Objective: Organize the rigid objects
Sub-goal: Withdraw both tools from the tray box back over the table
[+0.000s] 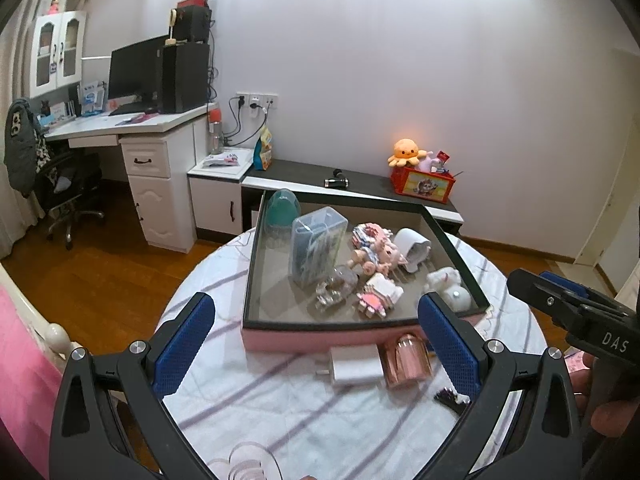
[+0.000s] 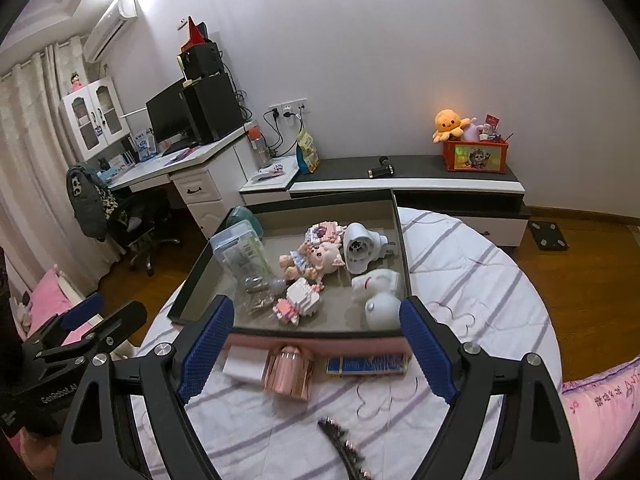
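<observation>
Both tools stand with jaws wide apart, nothing between the pads. My left tool [image 1: 316, 340] fills the lower part of the left wrist view; my right tool [image 2: 316, 344] does the same in the right wrist view.

Nearest, lower centre of the right view: a dark studded hair clip [image 2: 344, 446] lies on the striped cloth of the round table [image 2: 480, 280]. Bare cloth around it, open room between the fingers.

Next row, just in front of the box wall: white charger [image 1: 352, 368], pink faceted bottle [image 2: 288, 374] lying on its side just beside it, blue flat pack [image 2: 366, 364] to the right. All three near each other; whether they touch the wall I cannot tell.

Behind them, the pink tray-box [image 1: 320, 338], dark rim raised. Inside: clear plastic case [image 1: 316, 248], teal egg shape [image 1: 282, 208] in the far left corner, doll [image 2: 312, 262], block figures [image 2: 298, 300], white items crowded at the right. The left part of its floor is free.

Table edge curves off at left and right; wooden floor [image 1: 120, 272] below. Far: low cabinet [image 2: 440, 184], red toy crate [image 2: 476, 156].
</observation>
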`<state>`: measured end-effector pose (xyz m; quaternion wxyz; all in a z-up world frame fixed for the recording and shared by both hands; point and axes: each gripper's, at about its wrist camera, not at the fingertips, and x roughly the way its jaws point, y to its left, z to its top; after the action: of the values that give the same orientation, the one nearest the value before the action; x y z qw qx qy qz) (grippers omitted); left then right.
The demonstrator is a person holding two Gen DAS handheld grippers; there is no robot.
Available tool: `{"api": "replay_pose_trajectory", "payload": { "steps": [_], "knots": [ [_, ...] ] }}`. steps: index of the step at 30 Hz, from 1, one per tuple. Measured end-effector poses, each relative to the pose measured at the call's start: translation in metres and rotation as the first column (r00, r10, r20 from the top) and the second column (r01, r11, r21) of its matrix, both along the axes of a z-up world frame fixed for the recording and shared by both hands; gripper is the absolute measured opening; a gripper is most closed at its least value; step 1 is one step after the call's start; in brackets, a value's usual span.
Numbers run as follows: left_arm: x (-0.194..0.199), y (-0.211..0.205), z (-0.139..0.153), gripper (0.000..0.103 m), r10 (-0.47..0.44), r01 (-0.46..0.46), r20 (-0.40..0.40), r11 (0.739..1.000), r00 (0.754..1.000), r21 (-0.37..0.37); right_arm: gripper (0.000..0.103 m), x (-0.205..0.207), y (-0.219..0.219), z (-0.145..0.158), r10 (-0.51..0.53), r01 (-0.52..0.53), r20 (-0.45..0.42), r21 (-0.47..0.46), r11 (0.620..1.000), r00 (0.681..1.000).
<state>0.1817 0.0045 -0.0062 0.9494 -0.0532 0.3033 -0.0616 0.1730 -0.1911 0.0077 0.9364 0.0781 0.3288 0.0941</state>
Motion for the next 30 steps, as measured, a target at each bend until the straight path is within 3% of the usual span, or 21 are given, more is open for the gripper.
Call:
{"api": "replay_pose_trajectory", "payload": {
  "steps": [14, 30],
  "knots": [
    [-0.057, -0.002, -0.008, 0.103, 0.003, -0.003, -0.019, 1.000, 1.000, 0.006, 0.086, -0.060, 0.001, 0.006, -0.012, 0.013, 0.048, -0.027, 1.000, 0.999],
    [-0.083, -0.010, -0.022, 0.103, -0.002, 0.004, -0.060, 0.999, 0.998, 0.032, 0.086, -0.087, -0.009, -0.018, -0.028, 0.028, -0.008, -0.028, 0.999, 1.000]
  ]
}}
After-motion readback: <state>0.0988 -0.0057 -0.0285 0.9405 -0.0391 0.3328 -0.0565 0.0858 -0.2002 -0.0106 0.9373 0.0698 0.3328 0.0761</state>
